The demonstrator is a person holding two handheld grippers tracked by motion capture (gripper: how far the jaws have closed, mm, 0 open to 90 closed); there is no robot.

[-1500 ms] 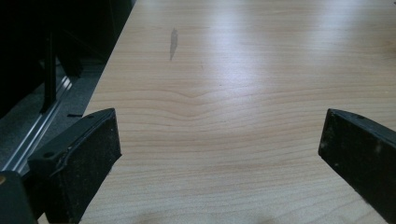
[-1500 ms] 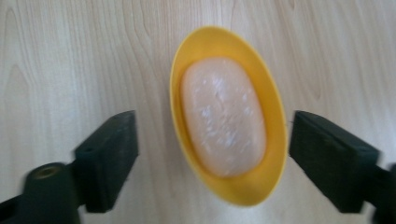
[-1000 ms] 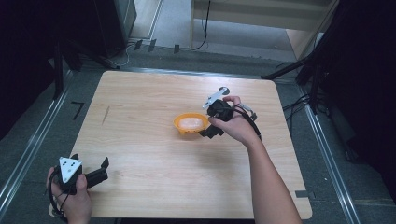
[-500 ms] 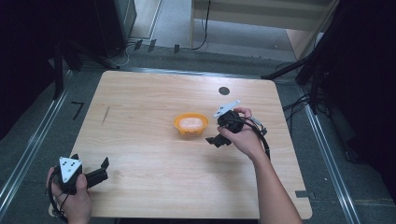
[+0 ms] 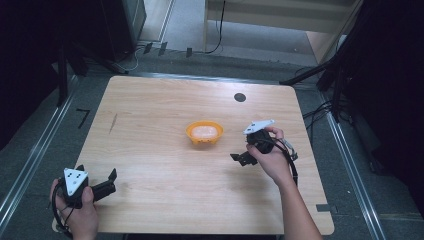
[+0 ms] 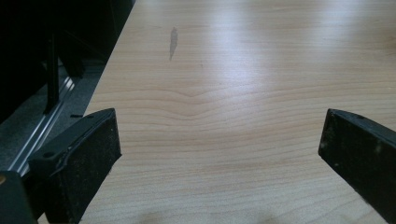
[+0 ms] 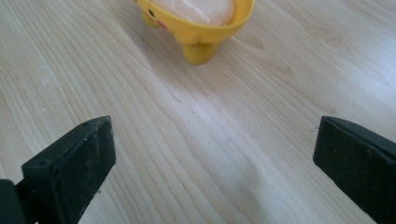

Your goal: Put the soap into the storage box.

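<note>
High view showed us our right tongs [image 5: 243, 158] spread wide and empty, low over the wooden surface [image 5: 150, 130], just right of and nearer than the orange dish [image 5: 204, 133]. Our left tongs [image 5: 102, 184] were also spread and empty at the near left corner. That footed dish [image 7: 196, 21] held a pale pink block [image 7: 196, 9] and sat around mid-surface; a small dark disc [image 5: 240, 97] lay toward the far edge.

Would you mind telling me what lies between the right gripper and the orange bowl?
Nothing: bare wooden table separates the right gripper from the orange bowl, clearest in the right gripper view.
</note>
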